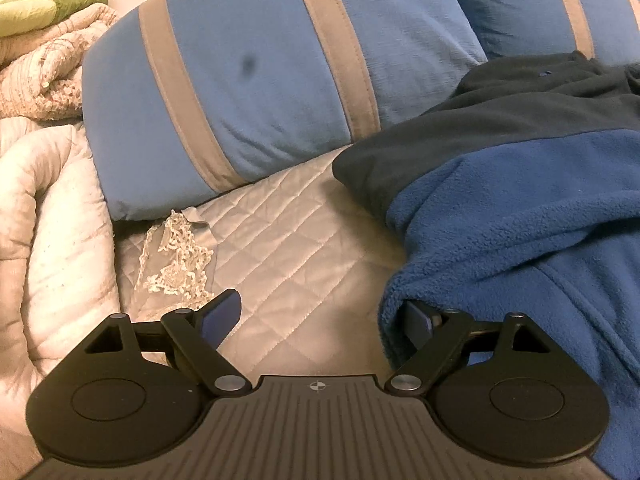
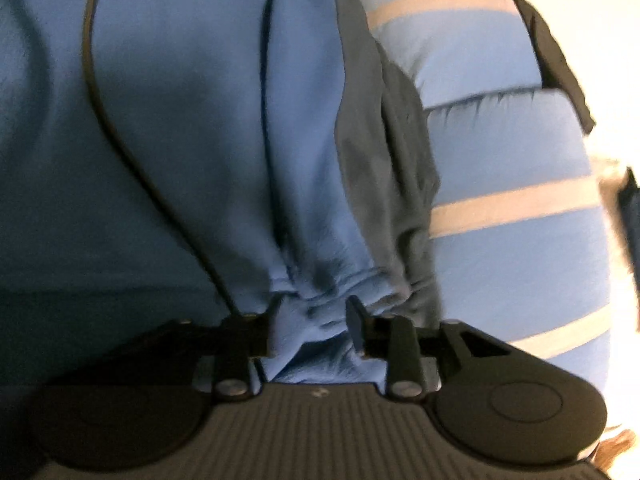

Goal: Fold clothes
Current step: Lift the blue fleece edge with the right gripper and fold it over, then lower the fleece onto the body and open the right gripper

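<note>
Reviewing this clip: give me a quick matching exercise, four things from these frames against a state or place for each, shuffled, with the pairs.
Things:
1. left gripper
2. right gripper
3. striped pillow
4. lace scrap

States or places:
A. clamped on bunched blue fleece
B. lying flat on the quilted cover
C. open, one finger tucked under the fleece edge
D. propped behind the fleece jacket

Pairs: 1-C, 2-A, 3-D, 4-B

You're in a home bedroom: striped pillows [image 1: 256, 92] lean on a quilted bedspread [image 1: 288, 248], blankets [image 1: 48, 80] piled beside them.
</note>
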`<state>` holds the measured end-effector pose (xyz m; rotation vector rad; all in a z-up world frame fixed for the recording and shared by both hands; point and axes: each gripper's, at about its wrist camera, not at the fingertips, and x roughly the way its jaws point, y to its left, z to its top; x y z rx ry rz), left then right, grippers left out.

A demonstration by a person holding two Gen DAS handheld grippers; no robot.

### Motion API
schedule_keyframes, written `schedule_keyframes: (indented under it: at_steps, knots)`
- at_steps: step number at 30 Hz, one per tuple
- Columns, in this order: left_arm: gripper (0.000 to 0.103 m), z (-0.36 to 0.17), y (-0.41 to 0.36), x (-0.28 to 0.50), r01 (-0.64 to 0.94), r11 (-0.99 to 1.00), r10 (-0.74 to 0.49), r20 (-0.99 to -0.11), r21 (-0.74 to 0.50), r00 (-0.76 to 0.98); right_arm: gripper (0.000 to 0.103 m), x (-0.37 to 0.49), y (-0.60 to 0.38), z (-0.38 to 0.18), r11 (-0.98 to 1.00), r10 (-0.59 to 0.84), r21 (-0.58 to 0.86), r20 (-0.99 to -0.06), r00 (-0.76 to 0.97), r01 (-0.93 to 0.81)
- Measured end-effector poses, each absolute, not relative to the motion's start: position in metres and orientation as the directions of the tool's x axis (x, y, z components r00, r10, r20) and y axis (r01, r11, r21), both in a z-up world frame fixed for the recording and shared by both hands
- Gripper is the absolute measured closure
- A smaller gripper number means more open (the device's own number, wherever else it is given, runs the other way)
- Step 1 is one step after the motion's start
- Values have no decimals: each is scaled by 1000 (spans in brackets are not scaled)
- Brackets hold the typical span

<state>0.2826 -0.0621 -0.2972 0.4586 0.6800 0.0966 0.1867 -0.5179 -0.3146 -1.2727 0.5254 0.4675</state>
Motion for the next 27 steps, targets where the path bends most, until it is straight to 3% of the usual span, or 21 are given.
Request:
schedule_keyframes:
  at_steps: [10,12,13,14,27]
  knots:
    - [18,-297,-62,282,54,898,232,-573,437,786,56,214,-500,-343,58,35,-810,-582,812,-583]
    - [18,-297,-62,281,55,896,231,-568,441,790,63,220,-498,-347,49,21,-796,-604,797,-604]
    - [18,-297,-62,281,56,894,231,-566,444,792,93,222,-497,-346,51,10,-779,-625,781,-625]
    - [18,-297,-62,281,56,893,231,-563,446,793,95,224,-495,-346,53,0,-762,-646,763,-645]
    - [17,-311,-85,270,203,658,223,-445,725,867,97,195,-486,-307,96,23,-612,-787,616,-785]
